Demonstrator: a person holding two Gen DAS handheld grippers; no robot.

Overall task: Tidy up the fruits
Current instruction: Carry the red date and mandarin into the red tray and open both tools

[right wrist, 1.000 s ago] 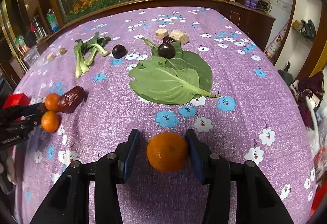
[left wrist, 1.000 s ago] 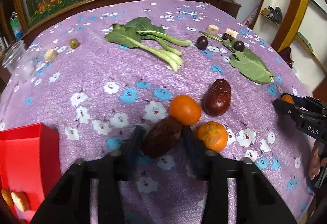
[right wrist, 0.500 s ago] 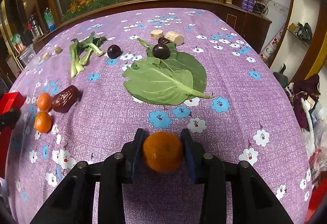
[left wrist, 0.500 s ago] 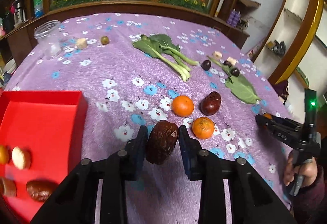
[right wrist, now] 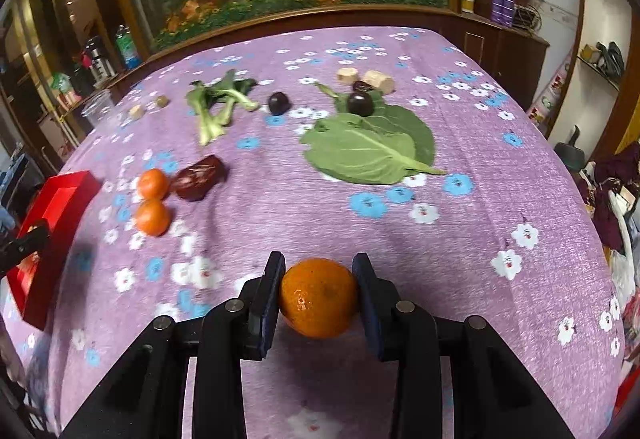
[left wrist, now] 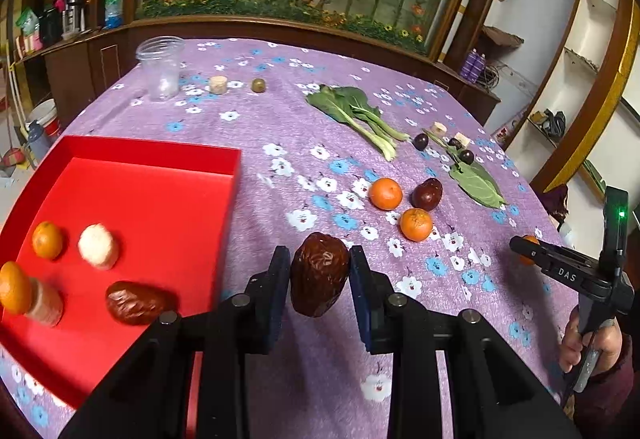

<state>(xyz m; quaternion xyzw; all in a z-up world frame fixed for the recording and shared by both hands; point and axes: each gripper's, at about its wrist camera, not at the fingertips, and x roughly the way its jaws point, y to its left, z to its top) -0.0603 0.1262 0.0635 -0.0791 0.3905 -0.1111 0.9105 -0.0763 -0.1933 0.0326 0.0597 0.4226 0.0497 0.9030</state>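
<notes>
My left gripper (left wrist: 319, 281) is shut on a wrinkled brown date (left wrist: 319, 279), held above the purple cloth just right of the red tray (left wrist: 152, 155). The tray holds two oranges, two pale chunks and another date (left wrist: 138, 301). My right gripper (right wrist: 319, 297) is shut on an orange (right wrist: 319, 297) near the table's front edge; it also shows at the right of the left wrist view as the right gripper (left wrist: 524, 249). Two oranges (left wrist: 385, 193) (left wrist: 416, 224) and a dark date (left wrist: 427, 194) lie on the cloth.
Bok choy (left wrist: 356, 115), a large green leaf (right wrist: 372, 149), dark plums (right wrist: 360, 103), pale root chunks (right wrist: 378, 79), a small green fruit (left wrist: 258, 85) and a clear plastic jar (left wrist: 161, 67) sit farther back. A wooden ledge borders the far side. A hand (left wrist: 586, 343) grips the right tool.
The left gripper closed on the date, lifted it off the cloth and carried it left toward the red tray. The right gripper closed on its orange and raised it slightly.
</notes>
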